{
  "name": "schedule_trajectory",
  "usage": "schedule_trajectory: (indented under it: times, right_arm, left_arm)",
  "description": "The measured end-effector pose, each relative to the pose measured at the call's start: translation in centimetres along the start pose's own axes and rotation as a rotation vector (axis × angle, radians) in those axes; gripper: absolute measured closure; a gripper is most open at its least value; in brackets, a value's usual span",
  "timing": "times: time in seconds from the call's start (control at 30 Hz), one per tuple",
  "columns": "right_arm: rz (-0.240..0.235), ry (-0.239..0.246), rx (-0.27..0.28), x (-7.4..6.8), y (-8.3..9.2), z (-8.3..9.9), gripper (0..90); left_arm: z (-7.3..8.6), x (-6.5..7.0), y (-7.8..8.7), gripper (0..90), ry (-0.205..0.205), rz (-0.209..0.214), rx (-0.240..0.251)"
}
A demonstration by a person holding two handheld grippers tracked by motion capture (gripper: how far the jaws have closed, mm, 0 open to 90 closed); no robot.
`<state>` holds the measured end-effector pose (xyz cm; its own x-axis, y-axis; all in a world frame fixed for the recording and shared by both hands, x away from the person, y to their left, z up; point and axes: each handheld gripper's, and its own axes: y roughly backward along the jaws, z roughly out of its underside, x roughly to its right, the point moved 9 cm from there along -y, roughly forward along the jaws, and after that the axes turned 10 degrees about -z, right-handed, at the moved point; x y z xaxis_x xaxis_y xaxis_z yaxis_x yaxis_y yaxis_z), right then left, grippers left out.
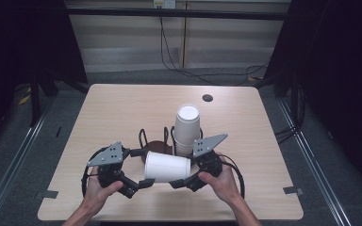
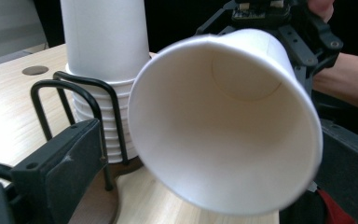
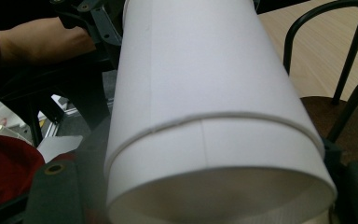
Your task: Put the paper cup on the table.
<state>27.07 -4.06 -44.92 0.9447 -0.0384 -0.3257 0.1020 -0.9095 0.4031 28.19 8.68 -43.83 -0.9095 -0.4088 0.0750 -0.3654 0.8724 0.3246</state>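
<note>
White paper cup (image 1: 166, 166) lies on its side in the air just above the bench (image 1: 122, 108), between the two claws, near the front edge. Right claw (image 1: 185, 181) pinches the cup at its base end; in the right gripper view the cup wall (image 3: 205, 93) sits between its two black jaws, one pad (image 3: 56, 191) at the cup's side. Left claw (image 1: 143, 183) is at the cup's open rim end with jaws spread; in the left gripper view the open mouth of the cup (image 2: 223, 126) faces the camera and one black jaw (image 2: 60, 163) stands apart from the rim, not pressing. Left hand (image 1: 99, 188) and right hand (image 1: 221, 181) grip the tool bodies. Just behind the held cup, a stack of white cups (image 1: 187, 129) stands upright in a black wire holder (image 1: 143, 139) on a dark round base (image 1: 160, 146). The stack (image 2: 103, 56) looks nested, ribs of rims visible low down. Small dark hole (image 1: 207, 98) in bench far side, well apart
</note>
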Motion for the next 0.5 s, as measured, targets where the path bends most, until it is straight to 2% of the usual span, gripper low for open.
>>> schedule_trajectory:
  times: [0.27, 0.33, 0.5]
  right_arm:
    - [-0.001, 0.007, -0.003, -0.3, -0.2, -0.2, 24.7]
    - [-0.015, 0.005, -0.002, -0.4, -0.4, -0.2, 24.7]
    - [-0.022, 0.009, 0.0, -0.6, -0.6, -0.3, 24.7]
  left_arm:
    - [0.1, 0.7, -0.6, 0.0, -0.027, 0.014, 0.002]
    - [0.1, 0.9, -0.8, 0.3, -0.033, 0.011, 0.003]
    - [0.2, 1.4, -1.2, 0.5, -0.022, 0.028, 0.007]
